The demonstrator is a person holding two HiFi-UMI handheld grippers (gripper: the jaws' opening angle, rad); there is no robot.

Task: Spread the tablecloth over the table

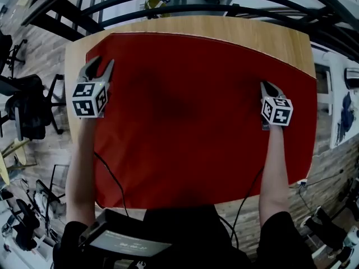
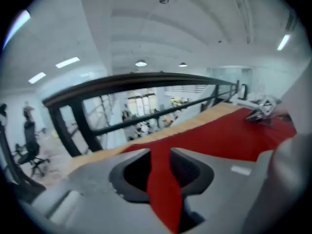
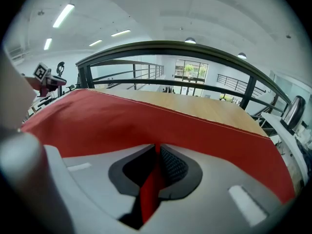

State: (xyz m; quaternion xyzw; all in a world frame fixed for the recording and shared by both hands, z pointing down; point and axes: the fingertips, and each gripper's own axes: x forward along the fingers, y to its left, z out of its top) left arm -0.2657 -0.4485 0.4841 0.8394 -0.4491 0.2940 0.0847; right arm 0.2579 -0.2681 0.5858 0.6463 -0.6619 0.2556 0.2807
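A red tablecloth [image 1: 196, 122] lies flat on the wooden worktop [image 1: 224, 29] and covers most of it. A strip of bare wood shows along the far edge, and a thin strip shows along the left edge. At the near edge the cloth hangs down toward the person. On the right side it reaches out to the right edge.

The left gripper [image 1: 101, 62] is up by the far left corner of the cloth, close to the worktop's left edge. Its fingers [image 2: 192, 167] stand apart. Red cloth shows in the gap between them, but they do not squeeze it.

The right gripper [image 1: 265, 85] is near the worktop's right edge, about halfway along it. Its fingers [image 3: 173, 165] are pressed together on a small fold of the red cloth.

A black railing [image 1: 168, 13] runs past the far edge.
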